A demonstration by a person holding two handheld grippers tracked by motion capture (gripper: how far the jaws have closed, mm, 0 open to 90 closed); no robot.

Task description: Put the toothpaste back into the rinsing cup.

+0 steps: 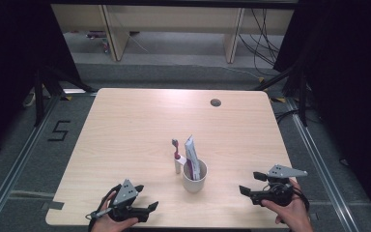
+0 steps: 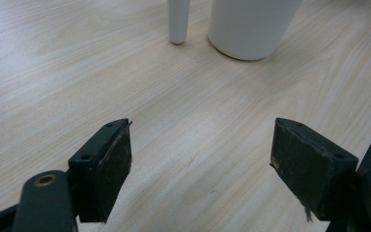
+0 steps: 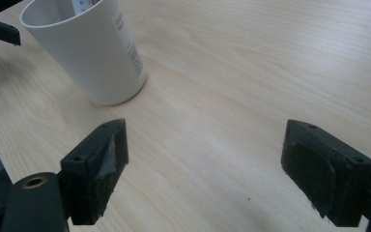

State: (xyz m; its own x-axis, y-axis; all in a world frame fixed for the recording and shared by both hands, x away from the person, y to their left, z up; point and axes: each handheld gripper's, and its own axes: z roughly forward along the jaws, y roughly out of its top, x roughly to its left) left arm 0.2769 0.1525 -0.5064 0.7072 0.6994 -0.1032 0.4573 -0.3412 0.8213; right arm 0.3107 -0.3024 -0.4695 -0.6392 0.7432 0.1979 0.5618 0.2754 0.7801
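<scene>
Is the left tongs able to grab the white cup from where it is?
Probably yes. The left tongs are open and empty, and only bare table lies between them and the white cup. A white stick-like thing stands just beside it, so aim carefully.

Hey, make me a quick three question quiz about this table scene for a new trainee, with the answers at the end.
1. True or false: the left gripper is holding the white cup.
2. Multiple choice: where does the toothbrush stand? A) inside the cup. B) upright on the table just outside the cup. C) lying flat near the table's far edge.
3. Fill in: the tube stands in the ____.

Key
1. False. Its jaws are spread apart with bare table between them, as are the jaws of the right gripper.
2. B. The left gripper view shows its white base on the wood beside the cup.
3. Cup.
</scene>
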